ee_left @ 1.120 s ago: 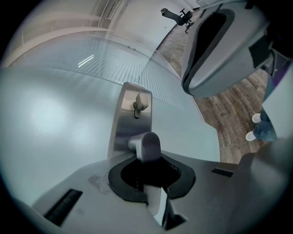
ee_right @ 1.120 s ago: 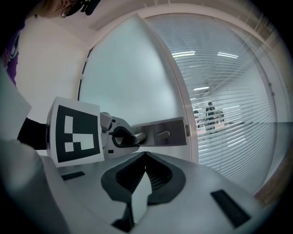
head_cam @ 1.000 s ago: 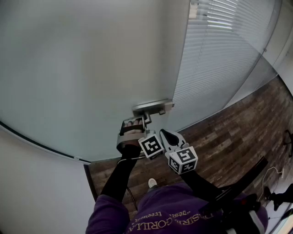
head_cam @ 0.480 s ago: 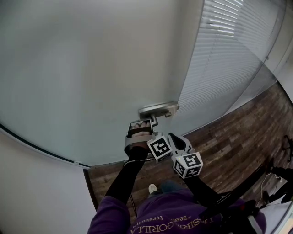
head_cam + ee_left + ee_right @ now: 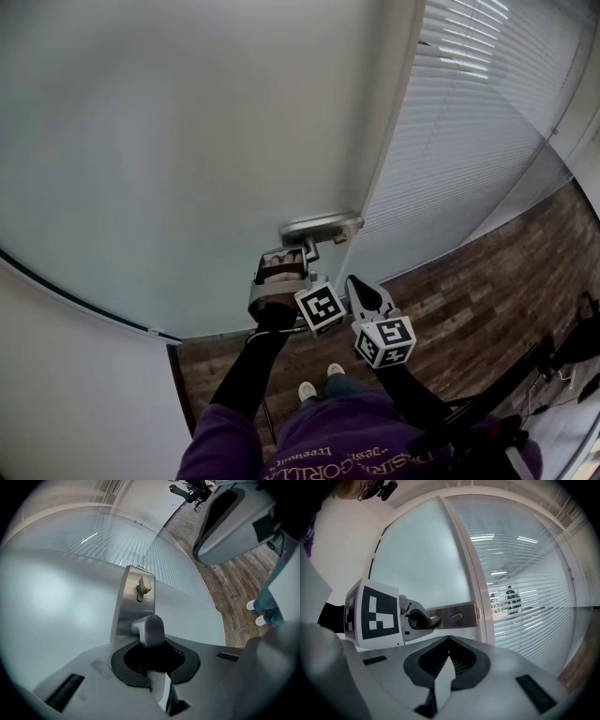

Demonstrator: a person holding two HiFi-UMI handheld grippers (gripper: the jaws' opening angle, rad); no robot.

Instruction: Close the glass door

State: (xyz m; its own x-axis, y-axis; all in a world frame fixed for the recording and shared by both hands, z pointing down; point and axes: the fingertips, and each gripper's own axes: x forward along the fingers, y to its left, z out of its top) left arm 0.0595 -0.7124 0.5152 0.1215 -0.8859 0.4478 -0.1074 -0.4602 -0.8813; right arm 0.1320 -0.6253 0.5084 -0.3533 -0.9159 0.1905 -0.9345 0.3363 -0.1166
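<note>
Left claw [image 5: 300, 253] is clamped on the lever handle [image 5: 149, 629] of the glass door [image 5: 187, 141]. Its jaws are nearly together, with the lever running straight in between them. The grip looks placed there so the door can be driven by its handle, at the lock side where the leverage is best. The steel lock plate [image 5: 133, 597] sits directly ahead of this claw, and the thumb-turn [image 5: 143, 587] is on the plate just beyond the lever.

Right claw [image 5: 353, 278] is fully closed with nothing in it; in the right gripper view its jaws meet at the tip [image 5: 449, 641]. It hangs just beside the left claw, on the frame side, clear of the door. Judged idle, kept out of the swing. From it, the left claw's marker cube [image 5: 372, 613] is ahead-left and the handle ahead.

The door's free edge is close to the door frame [image 5: 476, 588], ahead-right of the right claw. Whether it has latched can't be told; judged near the end of closing.

The door panel is frosted, smooth and featureless. Past the frame is a glass partition with horizontal blinds [image 5: 469, 122], and small figures show behind them, far off. Wood floor [image 5: 469, 281], dark planks, lies below and right of both claws. The person's shoes [image 5: 314, 389] are below them. A plain pale wall [image 5: 84, 394] is left of the left claw.
</note>
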